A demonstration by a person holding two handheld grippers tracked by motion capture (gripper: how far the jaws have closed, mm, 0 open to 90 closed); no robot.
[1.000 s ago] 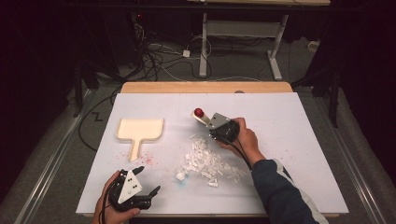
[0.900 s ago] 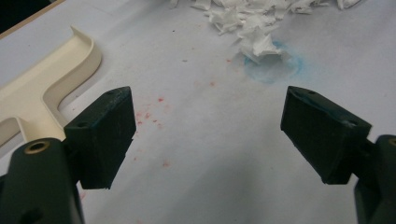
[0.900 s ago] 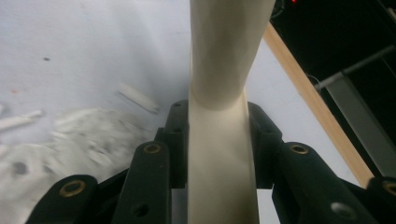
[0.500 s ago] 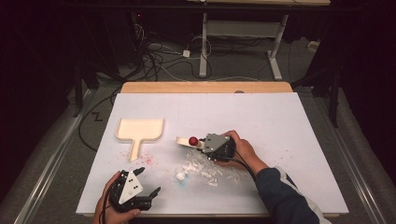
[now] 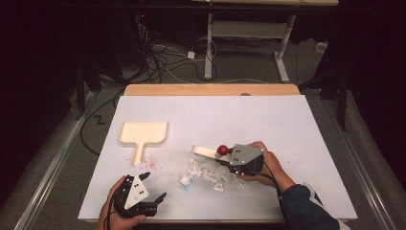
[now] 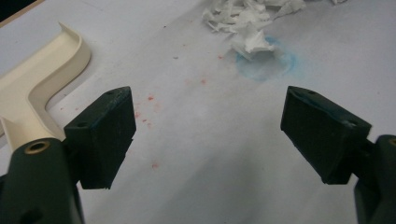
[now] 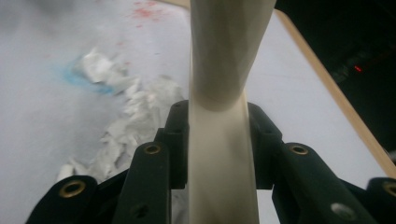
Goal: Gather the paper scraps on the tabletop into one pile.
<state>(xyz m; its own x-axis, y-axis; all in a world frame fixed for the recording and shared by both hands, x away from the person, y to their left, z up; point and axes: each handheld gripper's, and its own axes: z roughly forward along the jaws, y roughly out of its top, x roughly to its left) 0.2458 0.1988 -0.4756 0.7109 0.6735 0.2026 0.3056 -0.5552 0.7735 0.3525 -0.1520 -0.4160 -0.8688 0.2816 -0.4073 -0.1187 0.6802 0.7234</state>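
Landmark: the pile of torn white paper scraps (image 5: 208,171) on the white tabletop (image 5: 297,124).

Right tool (image 5: 229,154) sits at the far-right edge of the pile, held in the person's right hand (image 5: 268,165), grey plate on top. Jaws clamped tight on a cream brush-like handle (image 7: 223,140); in the right gripper view the handle runs straight up between the jaws and widens toward the top. In the high view the cream piece (image 5: 203,150) sticks out past the tool over the far side of the pile, with a small red ball (image 5: 222,150) at the tool's front. Can't tell if the cream piece touches the scraps.

Left tool (image 5: 152,188) is on the near-left side of the pile, well apart from it, close to the tabletop's near edge, held in the left hand (image 5: 112,207). Jaws wide apart, nothing between them; the left gripper view shows bare tabletop in the gap.

Cream dustpan (image 5: 142,135) lies flat to the far-left of the pile, handle pointing toward the near edge, apart from both tools. Its edge shows at the left of the left gripper view (image 6: 42,79).

Blue smudge (image 6: 266,65) on the tabletop at the pile's near-left edge, one scrap on it. Red specks (image 5: 151,160) between dustpan handle and pile.
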